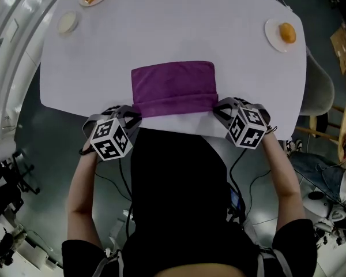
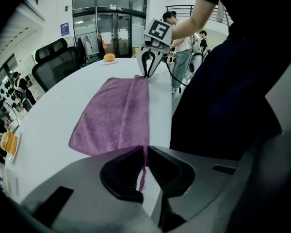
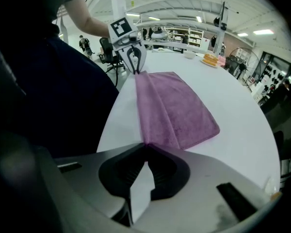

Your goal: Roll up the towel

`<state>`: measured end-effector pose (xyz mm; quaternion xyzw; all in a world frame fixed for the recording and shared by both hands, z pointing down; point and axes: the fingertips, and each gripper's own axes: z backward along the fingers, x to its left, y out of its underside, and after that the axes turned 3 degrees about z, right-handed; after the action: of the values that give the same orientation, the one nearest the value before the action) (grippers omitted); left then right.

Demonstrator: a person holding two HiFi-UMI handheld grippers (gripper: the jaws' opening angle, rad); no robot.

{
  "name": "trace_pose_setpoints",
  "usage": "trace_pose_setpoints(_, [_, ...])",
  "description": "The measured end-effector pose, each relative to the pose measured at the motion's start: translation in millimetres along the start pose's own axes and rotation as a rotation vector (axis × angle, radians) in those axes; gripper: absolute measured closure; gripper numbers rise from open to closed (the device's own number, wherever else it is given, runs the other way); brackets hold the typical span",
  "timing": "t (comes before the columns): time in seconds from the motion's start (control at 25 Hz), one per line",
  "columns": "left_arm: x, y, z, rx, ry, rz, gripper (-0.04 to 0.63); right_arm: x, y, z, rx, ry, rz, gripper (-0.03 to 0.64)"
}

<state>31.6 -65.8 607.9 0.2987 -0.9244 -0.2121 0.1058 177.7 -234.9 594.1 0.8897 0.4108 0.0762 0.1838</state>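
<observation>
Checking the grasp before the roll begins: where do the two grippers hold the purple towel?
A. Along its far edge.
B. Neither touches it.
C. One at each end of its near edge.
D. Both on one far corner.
C: the left gripper and the right gripper each pinch the towel at one end of its near edge, jaws closed on the cloth.

Wearer: black short-sleeved top (image 1: 179, 201). Left claw (image 1: 134, 115) and right claw (image 1: 218, 106): grey bodies, black ribbed inner faces, each carrying a white cube (image 1: 111, 138) with black square markers; black cables (image 1: 235, 169) trailing.
</observation>
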Motion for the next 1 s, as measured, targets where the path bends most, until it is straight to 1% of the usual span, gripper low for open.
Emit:
trace_pose_setpoints(0.2, [-9.9,1.8,2.0,-0.004,0.017,0.017,0.558,11.1,-1.1,2.5,-0.018,-0.002,-0.036,0.594])
trace_pose_setpoints(0.4, [-10.5,2.6,0.8,0.011,0.025,0.000,0.558,13.1,-1.8,1.9,-0.021,-0.005,-0.051,0.595])
trace_pose_setpoints(0.56, [-4.9,-5.3,10.5,-0.021,0.035,0.032,0.558,6.3,-5.7,11.1,-0.044,-0.019,-0.064,0.595])
trace_pose_setpoints(0.68, [10.7,-13.2,20.5,-0.067,0.008,0.081,0.558,-8.7,-11.6,21.0,-0.077,-0.005,-0.090,0.595])
trace_pose_setpoints(0.8, [29.5,-18.1,26.4,-0.107,-0.029,0.134,0.558,-26.2,-15.2,27.9,-0.112,0.019,-0.138,0.595])
trace_pose_setpoints(0.88, [41.7,-20.0,27.7,-0.118,-0.055,0.158,0.558,-37.7,-17.6,31.0,-0.129,0.034,-0.166,0.595])
trace_pose_setpoints(1.0, [58.6,-20.5,27.2,-0.115,-0.086,0.172,0.558,-54.5,-20.7,31.2,-0.130,0.055,-0.173,0.595])
